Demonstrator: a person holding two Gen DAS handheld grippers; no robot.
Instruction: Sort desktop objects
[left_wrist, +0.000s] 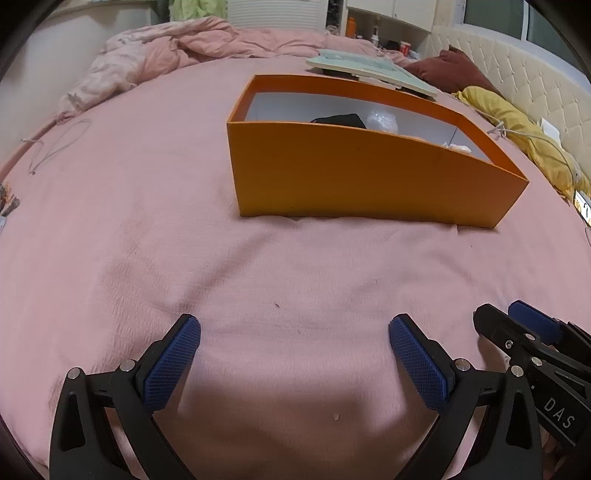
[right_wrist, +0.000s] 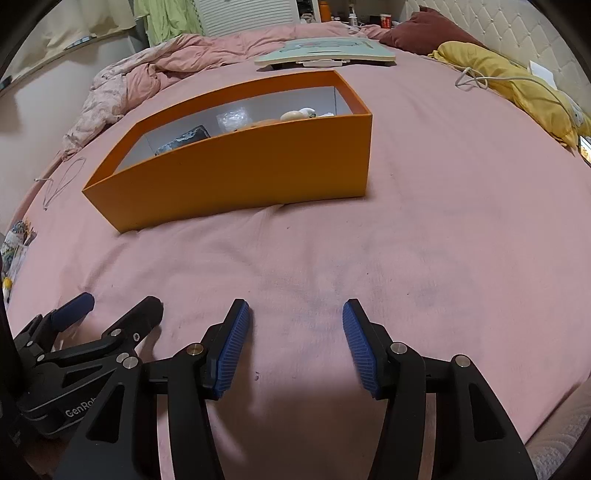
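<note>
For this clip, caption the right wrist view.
Right gripper open and empty over pink bedsheet, orange box ahead.

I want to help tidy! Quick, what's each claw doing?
Left gripper: open, holding nothing.
Right gripper: open, holding nothing.

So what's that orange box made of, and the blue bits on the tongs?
The orange box looks like matte cardboard: thin, straight walls with crisp folded corners and a pale grey inside. The blue pads on the right tongs seem to be ribbed rubber or soft plastic, judging by the fine grooves; which, I can't tell.
</note>
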